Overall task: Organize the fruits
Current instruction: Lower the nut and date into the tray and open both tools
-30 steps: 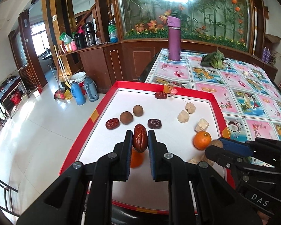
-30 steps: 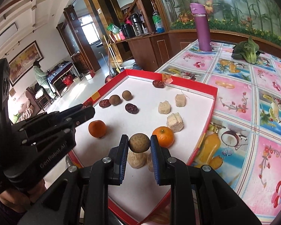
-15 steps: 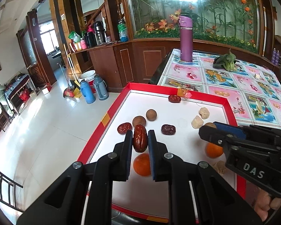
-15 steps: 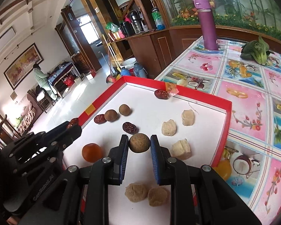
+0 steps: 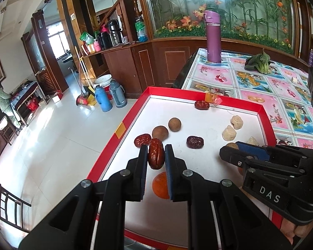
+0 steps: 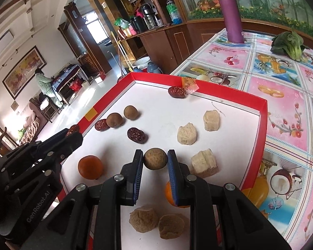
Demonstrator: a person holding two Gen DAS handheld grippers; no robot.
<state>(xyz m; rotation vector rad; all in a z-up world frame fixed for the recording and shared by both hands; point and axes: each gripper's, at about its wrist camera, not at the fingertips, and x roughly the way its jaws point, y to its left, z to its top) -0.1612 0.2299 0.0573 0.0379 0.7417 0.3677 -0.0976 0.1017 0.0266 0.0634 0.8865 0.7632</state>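
Observation:
A red-rimmed white tray (image 5: pixel 199 95) (image 6: pixel 265 112) holds the fruit. My left gripper (image 5: pixel 155 156) is shut on a red date (image 5: pixel 156 156), held above the tray's left side near another date (image 5: pixel 142 140) and two brown longans (image 5: pixel 160 133) (image 5: pixel 174 124). My right gripper (image 6: pixel 155 158) is shut on a brown longan (image 6: pixel 155 158), over the tray's middle. An orange (image 6: pixel 90 167) lies to its left, a second orange (image 6: pixel 170 195) sits partly hidden under its right finger. Dates (image 6: pixel 136 135) (image 6: pixel 177 91) and pale peeled pieces (image 6: pixel 187 134) (image 6: pixel 211 120) lie further in.
The tray sits at the corner of a table with a fruit-patterned cloth (image 6: pixel 281 79). A purple flask (image 5: pixel 213 35) and a leafy green vegetable (image 5: pixel 258 62) stand at the far end. Left of the tray the floor (image 5: pixel 52 137) drops away, with thermoses (image 5: pixel 102 101). Two brown lumps (image 6: pixel 144 219) lie near the front rim.
Both grippers have drawn closer together over the tray, each still holding its fruit. The right gripper with the longan moved forward past the brown lumps; the left one shifted slightly.

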